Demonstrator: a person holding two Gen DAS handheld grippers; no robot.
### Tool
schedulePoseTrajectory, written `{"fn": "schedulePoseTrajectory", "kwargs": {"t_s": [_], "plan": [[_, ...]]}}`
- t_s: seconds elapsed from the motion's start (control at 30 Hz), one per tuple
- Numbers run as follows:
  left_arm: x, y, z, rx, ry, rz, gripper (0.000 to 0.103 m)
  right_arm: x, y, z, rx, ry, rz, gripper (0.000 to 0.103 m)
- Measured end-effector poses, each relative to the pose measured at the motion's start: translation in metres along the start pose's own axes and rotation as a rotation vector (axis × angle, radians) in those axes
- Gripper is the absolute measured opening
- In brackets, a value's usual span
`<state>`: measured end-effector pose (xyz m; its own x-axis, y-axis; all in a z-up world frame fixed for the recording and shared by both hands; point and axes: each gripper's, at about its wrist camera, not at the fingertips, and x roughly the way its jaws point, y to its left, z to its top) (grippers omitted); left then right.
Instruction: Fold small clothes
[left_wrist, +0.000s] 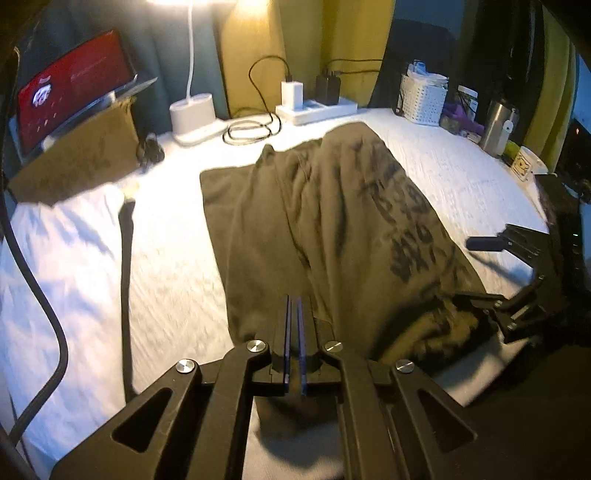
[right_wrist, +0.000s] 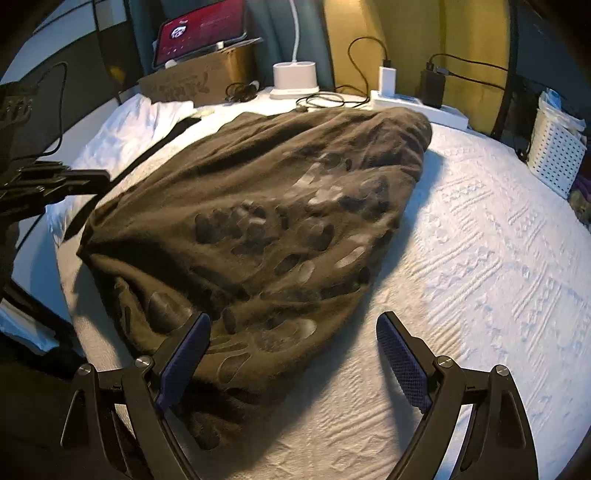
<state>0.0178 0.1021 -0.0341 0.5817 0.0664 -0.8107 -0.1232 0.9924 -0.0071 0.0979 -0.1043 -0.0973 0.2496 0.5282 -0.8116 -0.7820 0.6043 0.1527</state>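
Two grippers over one olive-brown printed T-shirt (right_wrist: 258, 221), spread on white textured bedding (right_wrist: 480, 258).

Left gripper (left_wrist: 294, 317): jaws pressed together, blue pads nearly touching, clamped on near edge of T-shirt (left_wrist: 314, 221); cloth bunched between and below pads, rising in a ridge from flat portion toward gripper. Seen in right wrist view as dark frame at left edge (right_wrist: 55, 181).

Right gripper (right_wrist: 291, 332): jaws spread wide, nothing pinched. Left finger (right_wrist: 188, 343) against near folds of T-shirt; right finger over bare bedding. Seen in left wrist view at right edge (left_wrist: 495, 258), beside near right corner of T-shirt.

T-shirt position: centre of bedding, far left part flat, right and near parts heaped with dark print uppermost.

Far side, left to right: tablet with red screen (left_wrist: 70, 99) on cardboard box (left_wrist: 77, 162), white lamp base (left_wrist: 194, 114), coiled black cable (left_wrist: 251, 129), white power strip with chargers (left_wrist: 314, 103), white perforated basket (left_wrist: 423, 98), steel flask (left_wrist: 498, 125).
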Motion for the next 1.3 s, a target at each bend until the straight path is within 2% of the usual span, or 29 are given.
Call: {"fn": "schedulePoseTrajectory", "kwargs": {"t_s": [0.03, 0.17, 0.2, 0.43, 0.73, 0.9, 1.13, 1.17, 1.27, 1.3], "plan": [[0.004, 0.001, 0.006, 0.007, -0.003, 0.007, 0.005, -0.001, -0.003, 0.003, 0.008, -0.006, -0.002, 0.092], [0.022, 0.008, 0.030, 0.007, -0.020, 0.001, 0.035, -0.003, -0.018, 0.016, 0.032, -0.026, -0.027, 0.092], [0.026, 0.009, 0.035, 0.009, -0.021, -0.003, 0.036, -0.003, -0.022, 0.021, 0.038, -0.031, -0.036, 0.092], [0.062, 0.019, 0.069, 0.035, -0.007, -0.023, 0.037, 0.003, -0.050, 0.042, 0.078, -0.034, -0.085, 0.092], [0.117, 0.033, 0.107, 0.038, 0.014, -0.007, 0.037, 0.023, -0.082, 0.058, 0.127, -0.020, -0.112, 0.092], [0.149, 0.045, 0.113, -0.031, 0.072, -0.022, 0.037, 0.033, -0.099, 0.068, 0.159, -0.018, -0.118, 0.092], [0.143, 0.040, 0.116, -0.010, 0.019, -0.070, 0.037, 0.044, -0.111, 0.077, 0.187, -0.017, -0.126, 0.092], [0.141, 0.038, 0.117, -0.008, 0.009, -0.077, 0.036, 0.046, -0.112, 0.078, 0.191, -0.015, -0.124, 0.092], [0.140, 0.030, 0.116, 0.031, 0.012, -0.082, 0.015, 0.049, -0.112, 0.078, 0.192, -0.009, -0.120, 0.092], [0.141, 0.028, 0.115, 0.037, 0.015, -0.079, 0.013, 0.050, -0.111, 0.078, 0.192, -0.008, -0.118, 0.092]]}}
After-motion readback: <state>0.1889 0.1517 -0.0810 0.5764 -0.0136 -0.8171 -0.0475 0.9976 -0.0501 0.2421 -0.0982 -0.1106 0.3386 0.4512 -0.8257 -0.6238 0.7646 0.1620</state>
